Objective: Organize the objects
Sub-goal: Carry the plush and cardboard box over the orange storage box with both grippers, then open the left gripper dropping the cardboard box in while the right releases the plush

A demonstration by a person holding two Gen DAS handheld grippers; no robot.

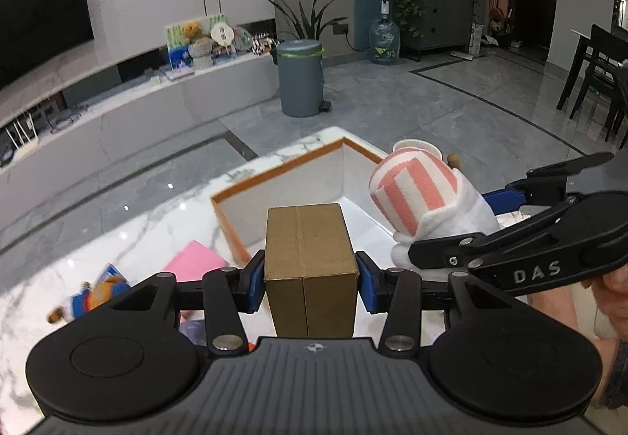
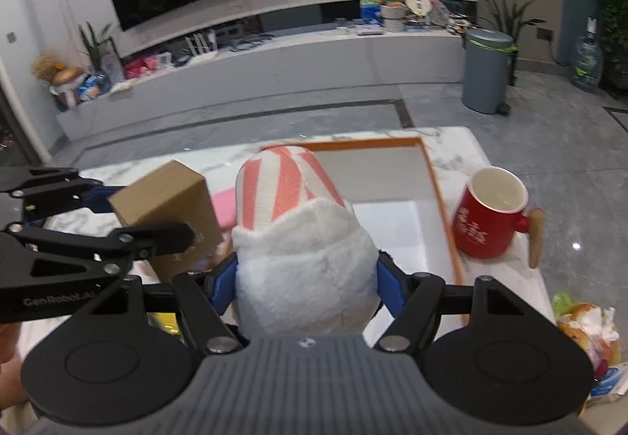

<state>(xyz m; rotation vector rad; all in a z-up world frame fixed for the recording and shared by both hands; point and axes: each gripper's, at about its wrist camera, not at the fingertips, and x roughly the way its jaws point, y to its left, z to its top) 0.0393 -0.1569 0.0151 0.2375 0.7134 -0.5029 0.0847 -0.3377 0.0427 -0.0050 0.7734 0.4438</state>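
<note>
Your left hand-held gripper point(image 1: 311, 280) is clamped on a cardboard box point(image 1: 310, 266), jaws partly closed against its sides, above the tabletop point(image 1: 117, 235). Your right hand-held gripper point(image 2: 306, 278), set wider, grips a plush toy point(image 2: 302, 250). Both hang near the open tray point(image 2: 435, 176).

- You have two grippers in play: the left gripper point(image 1: 310, 284) and the right gripper point(image 2: 307, 278).
- You hold one brown cardboard box point(image 1: 310, 258) and one white plush toy with a pink-striped end point(image 2: 298, 239).
- One open orange-rimmed tray box point(image 2: 439, 192) sits at the far corner of the marble table point(image 1: 78, 278).
- One red mug point(image 2: 488, 217) stands by the table's right edge.
- One pink pad point(image 1: 194, 262) and one small doll point(image 1: 92, 297) lie near its left edge.
</note>
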